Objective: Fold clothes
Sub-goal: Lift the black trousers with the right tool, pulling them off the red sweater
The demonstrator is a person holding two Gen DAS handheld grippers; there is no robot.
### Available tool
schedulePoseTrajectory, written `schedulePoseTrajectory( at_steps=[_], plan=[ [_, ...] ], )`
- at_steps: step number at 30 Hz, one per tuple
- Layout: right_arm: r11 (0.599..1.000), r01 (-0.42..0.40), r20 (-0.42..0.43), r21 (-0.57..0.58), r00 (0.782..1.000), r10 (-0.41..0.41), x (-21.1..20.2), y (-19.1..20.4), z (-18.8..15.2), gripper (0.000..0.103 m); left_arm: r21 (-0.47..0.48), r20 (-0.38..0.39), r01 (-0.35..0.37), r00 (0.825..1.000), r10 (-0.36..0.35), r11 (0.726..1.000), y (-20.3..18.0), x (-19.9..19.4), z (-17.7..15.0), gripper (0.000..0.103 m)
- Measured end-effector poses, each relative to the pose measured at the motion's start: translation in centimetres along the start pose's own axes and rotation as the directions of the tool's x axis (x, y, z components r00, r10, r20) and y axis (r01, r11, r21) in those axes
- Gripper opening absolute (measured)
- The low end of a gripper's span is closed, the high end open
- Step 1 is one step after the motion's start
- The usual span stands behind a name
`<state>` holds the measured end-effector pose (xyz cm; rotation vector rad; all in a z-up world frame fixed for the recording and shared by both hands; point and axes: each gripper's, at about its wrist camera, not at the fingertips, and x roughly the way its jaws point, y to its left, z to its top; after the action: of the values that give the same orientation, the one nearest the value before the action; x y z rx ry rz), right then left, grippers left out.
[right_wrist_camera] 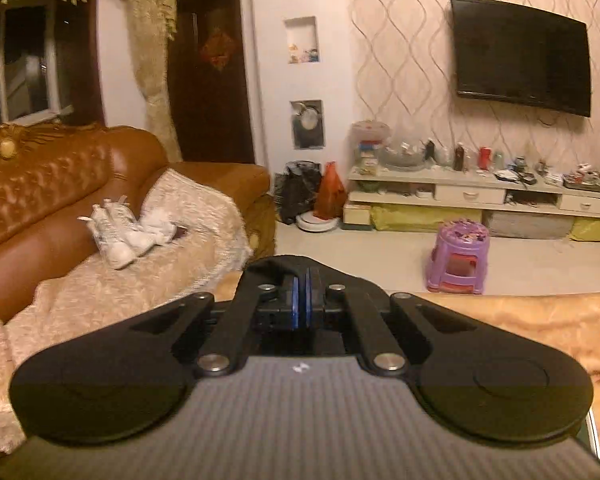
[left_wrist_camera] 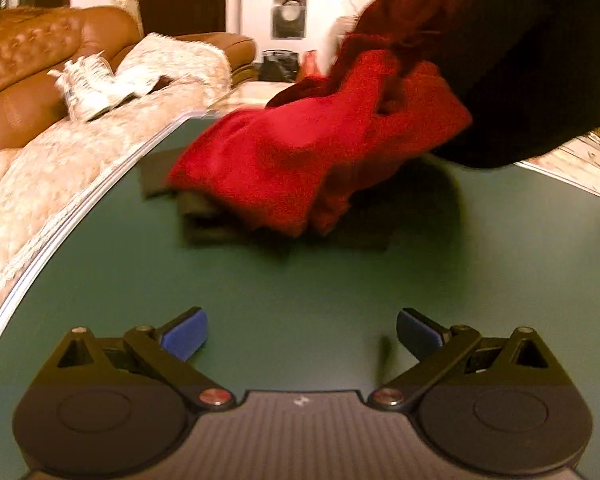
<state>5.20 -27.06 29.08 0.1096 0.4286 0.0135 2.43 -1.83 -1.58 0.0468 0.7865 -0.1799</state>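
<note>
Green table [left_wrist_camera: 300, 280]: landmark for all places below. Brown sofa [left_wrist_camera: 40, 64] with cream throw runs along its left edge.

Red garment [left_wrist_camera: 300, 156]: bunched, blurred, at the table's far middle. Its near end drapes over a dark folded stack [left_wrist_camera: 204, 216] on the table; its far end rises up and to the right, toward a black mass, likely a dark cloth or sleeve [left_wrist_camera: 540, 60]. Long axis runs low-left to high-right across the table's far half.

Right gripper [right_wrist_camera: 302, 300]: blue pads pressed together, a lip of black fabric [right_wrist_camera: 276, 262] showing just past the tips. Whether the pinch holds it, or the red garment, cannot be told. It points nearly level, out over the room toward the TV wall [right_wrist_camera: 520, 52], table out of its sight.

Left gripper [left_wrist_camera: 300, 336]: fingers spread wide, nothing between them, tilted down over the table's near middle. Garment lies straight ahead, well apart.

Judgement: the left is placed to take the low near end.
</note>
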Motion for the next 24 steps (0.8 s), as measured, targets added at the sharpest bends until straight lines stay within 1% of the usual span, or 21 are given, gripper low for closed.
schedulePoseTrajectory(
  at_steps=[3, 5, 7, 9, 11, 13, 16, 18, 20, 22, 24],
  plan=[
    [0.999, -0.028, 0.030, 0.020, 0.999, 0.027, -3.3, -1.3, 0.1, 0.005, 0.049, 0.029, 0.005, 1.000, -0.007, 0.999, -1.6, 0.1, 2.4, 0.103],
    [0.999, -0.035, 0.055, 0.026, 0.998, 0.034, -5.8, -2.8, -0.2, 0.005, 0.075, 0.049, 0.010, 0.999, -0.013, 0.997, -2.4, 0.1, 4.2, 0.103],
    [0.999, -0.032, 0.074, 0.023, 0.997, 0.031, -8.3, -4.3, -0.7, 0.005, 0.080, 0.073, 0.011, 0.997, -0.017, 0.997, -2.7, 0.0, 5.7, 0.103],
    [0.999, -0.029, 0.070, 0.031, 0.997, 0.026, -10.2, -6.2, -2.0, 0.005, 0.087, 0.094, 0.002, 0.995, -0.010, 0.996, -3.1, 0.1, 6.9, 0.103],
    [0.999, -0.021, 0.049, 0.043, 0.999, 0.019, -11.6, -7.9, -4.0, 0.005, 0.109, 0.106, -0.024, 0.994, 0.012, 0.994, -3.5, 0.3, 7.7, 0.103],
    [0.997, -0.015, 0.034, 0.069, 0.999, 0.012, -13.4, -9.7, -6.4, 0.005, 0.118, 0.101, -0.035, 0.995, 0.023, 0.992, -3.7, 0.7, 8.3, 0.103],
    [0.996, 0.009, 0.037, 0.093, 0.999, -0.013, -16.4, -12.2, -9.5, 0.005, 0.109, 0.080, -0.033, 0.996, 0.024, 0.993, -4.3, 1.5, 8.8, 0.103],
    [0.993, 0.026, 0.045, 0.114, 0.999, -0.031, -18.5, -13.9, -11.3, 0.005, 0.136, 0.060, -0.039, 0.998, 0.031, 0.990, -5.2, 2.0, 9.1, 0.103],
    [0.992, 0.047, 0.047, 0.118, 0.997, -0.053, -19.9, -15.0, -12.8, 0.005, 0.185, 0.035, -0.012, 0.999, 0.005, 0.983, -6.7, 2.5, 9.6, 0.103],
    [0.993, 0.070, -0.001, 0.093, 0.998, -0.071, -19.9, -15.5, -14.8, 0.005, 0.224, 0.016, 0.032, 0.999, -0.037, 0.974, -8.4, 2.5, 9.6, 0.103],
    [0.992, 0.074, -0.069, 0.101, 0.995, -0.067, -19.8, -16.2, -17.2, 0.005, 0.247, -0.013, 0.072, 0.997, -0.071, 0.966, -10.5, 2.8, 9.7, 0.103]
  ],
)
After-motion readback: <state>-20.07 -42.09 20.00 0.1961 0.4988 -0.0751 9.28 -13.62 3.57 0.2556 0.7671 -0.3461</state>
